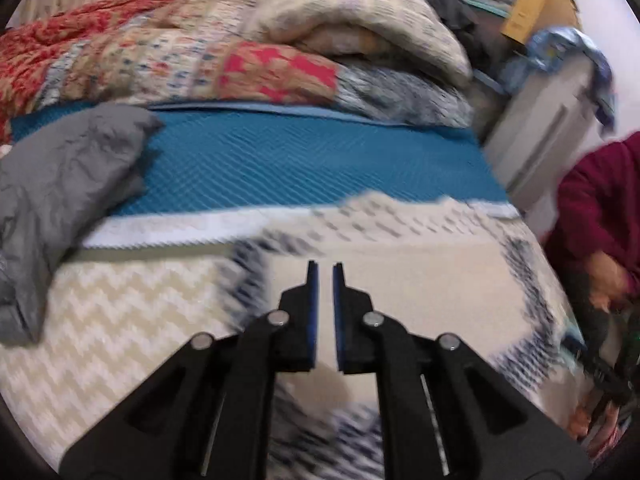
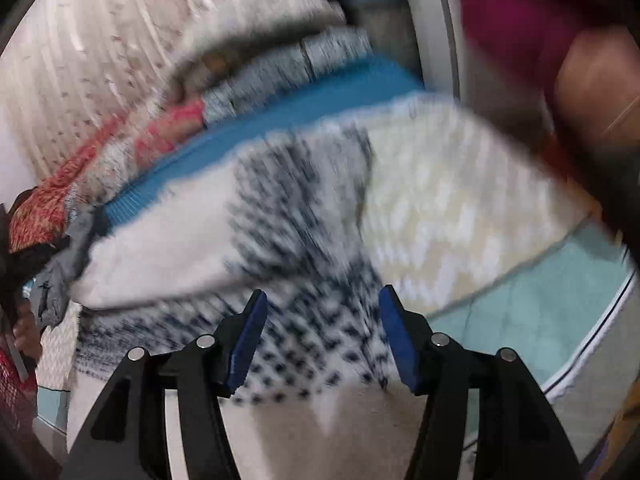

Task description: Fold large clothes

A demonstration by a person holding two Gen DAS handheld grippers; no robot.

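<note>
Blur smears the cream garment [image 2: 280, 220] with its navy pattern, spread across the bed below our left gripper [image 1: 326, 268], whose jaws are nearly clenched on nothing. Our right gripper [image 2: 322, 300] hangs released above it. Beyond the garment lies a blue mat [image 1: 304, 160].

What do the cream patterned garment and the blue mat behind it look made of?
Cream patterned garment: likely a soft matte knit, judging by its woven-in navy pattern; blur leaves it open. Blue mat: ridged, matte, perhaps foam or textured fabric.
</note>
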